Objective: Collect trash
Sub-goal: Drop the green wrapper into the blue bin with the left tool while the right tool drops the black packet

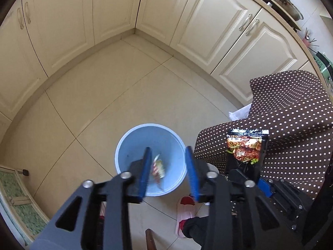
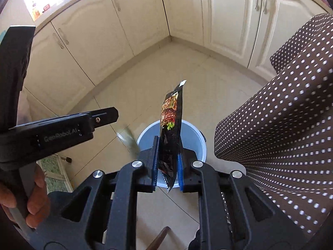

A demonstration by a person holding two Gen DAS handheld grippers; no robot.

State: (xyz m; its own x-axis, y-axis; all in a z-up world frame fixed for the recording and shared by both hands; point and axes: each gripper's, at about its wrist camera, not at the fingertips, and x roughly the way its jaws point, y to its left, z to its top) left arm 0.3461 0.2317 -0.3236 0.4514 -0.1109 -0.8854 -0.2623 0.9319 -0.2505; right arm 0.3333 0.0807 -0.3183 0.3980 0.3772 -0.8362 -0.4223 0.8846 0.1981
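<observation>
Trash drop looks imminent: right gripper [image 2: 167, 164] pinches a black printed plastic snack wrapper [image 2: 171, 123] upright over the round pale-blue plastic bin [image 1: 133, 145], apparently to let go, while left gripper [image 1: 169, 174] hangs wide apart above a crumpled wrapper [image 1: 158, 167] inside.

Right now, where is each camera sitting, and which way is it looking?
Left wrist: sits on the left gripper, looking down over its open blue fingers into the blue bin, where a small wrapper shows; a pink slipper shows below.
Right wrist: sits on the right gripper, looking down at the bin past the black snack packet it grips; the person's left hand shows.
Both share the bin, the packet, the polka-dot cloth and the cream cabinets.
</observation>
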